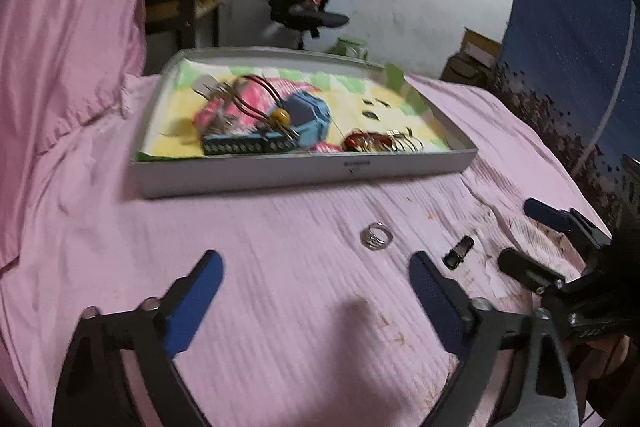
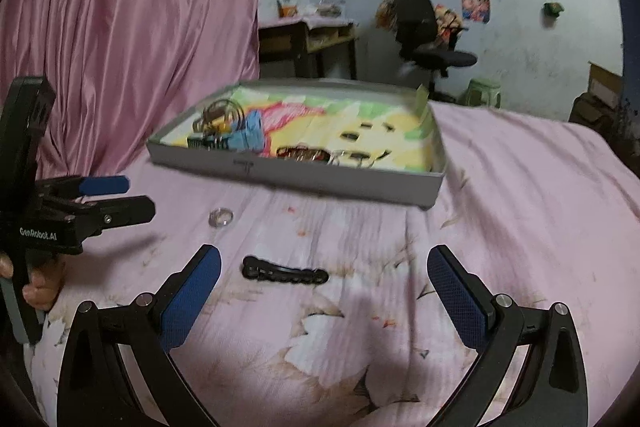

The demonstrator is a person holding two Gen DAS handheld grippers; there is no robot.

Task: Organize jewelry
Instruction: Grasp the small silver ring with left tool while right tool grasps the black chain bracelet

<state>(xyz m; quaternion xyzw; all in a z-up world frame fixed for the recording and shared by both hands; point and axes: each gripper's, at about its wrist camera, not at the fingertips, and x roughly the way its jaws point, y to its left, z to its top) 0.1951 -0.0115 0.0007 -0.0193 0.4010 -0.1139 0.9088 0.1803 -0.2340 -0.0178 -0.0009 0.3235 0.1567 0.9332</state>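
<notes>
A grey tray (image 1: 304, 173) (image 2: 320, 183) sits on the pink bed and holds a blue box (image 1: 308, 115), bangles (image 1: 380, 143) and small dark clips. In front of it on the sheet lie a stack of silver rings (image 1: 376, 235) (image 2: 221, 217) and a black hair clip (image 1: 459, 251) (image 2: 286, 273). My left gripper (image 1: 316, 263) (image 2: 140, 195) is open and empty, with the rings just beyond its right finger. The hair clip lies just ahead of my right gripper (image 2: 324, 255) (image 1: 516, 231), between its fingertips, and that gripper is open and touches nothing.
A pink curtain (image 2: 120, 47) hangs along the left of the bed. Behind the bed stand a desk (image 2: 312, 39), a black office chair (image 2: 424, 35) and a green stool (image 2: 484, 91). A blue cloth (image 1: 560, 47) hangs at the right. A hand (image 2: 36, 291) grips the left gripper's handle.
</notes>
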